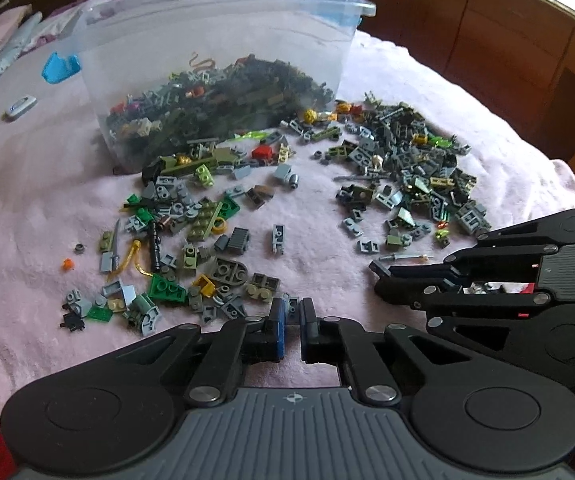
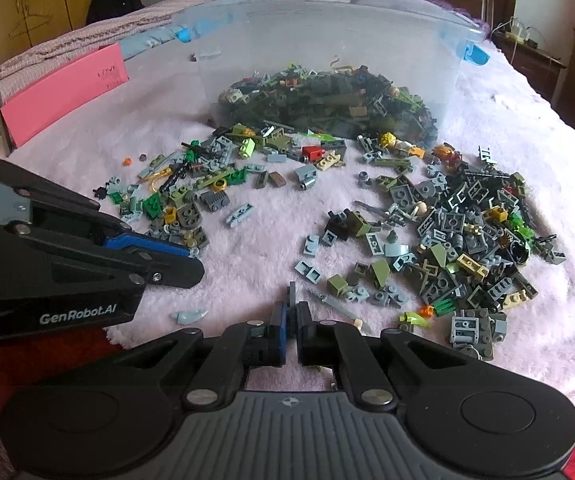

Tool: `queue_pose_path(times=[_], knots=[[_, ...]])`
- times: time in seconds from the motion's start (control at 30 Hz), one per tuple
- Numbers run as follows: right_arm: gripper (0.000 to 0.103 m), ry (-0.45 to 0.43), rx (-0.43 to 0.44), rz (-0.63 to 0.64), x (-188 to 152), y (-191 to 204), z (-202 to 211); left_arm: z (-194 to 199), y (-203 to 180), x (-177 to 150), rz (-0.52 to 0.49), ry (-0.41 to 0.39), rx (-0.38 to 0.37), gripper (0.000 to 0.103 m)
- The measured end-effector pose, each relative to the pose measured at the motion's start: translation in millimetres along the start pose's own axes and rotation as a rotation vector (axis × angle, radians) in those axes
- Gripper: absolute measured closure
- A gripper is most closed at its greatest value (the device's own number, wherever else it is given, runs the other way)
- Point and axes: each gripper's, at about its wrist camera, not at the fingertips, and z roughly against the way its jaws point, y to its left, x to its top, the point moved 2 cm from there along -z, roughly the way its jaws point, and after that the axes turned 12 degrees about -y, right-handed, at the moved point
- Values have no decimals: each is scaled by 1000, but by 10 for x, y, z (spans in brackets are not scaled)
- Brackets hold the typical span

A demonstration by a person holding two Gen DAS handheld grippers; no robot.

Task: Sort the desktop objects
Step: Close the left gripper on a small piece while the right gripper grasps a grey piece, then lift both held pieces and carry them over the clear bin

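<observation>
Both tools, left tool [image 1: 292, 307] and right tool [image 2: 290, 312], are clenched on nothing. Bricks lie in two heaps, ten o'clock [image 1: 175, 240] and two o'clock [image 1: 407, 172]; most fill the bin [image 1: 223, 92]; sorting looks early.

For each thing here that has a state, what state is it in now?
Clear plastic bin: no lid, partly filled with bricks.
Left hand-held gripper: nearly shut on a small grey piece.
Right hand-held gripper: nearly shut on a small grey piece.
Loose bricks: spread in two heaps on the pink blanket.
</observation>
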Motion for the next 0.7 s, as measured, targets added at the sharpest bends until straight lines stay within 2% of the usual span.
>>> queue_pose_path(times=[0.37, 0.7], knots=[[98, -73, 7, -35, 231, -14, 254, 243, 88, 225, 31, -81, 18, 94], [98, -161, 11, 21, 622, 35, 409, 377, 154, 618, 44, -182, 35, 94]])
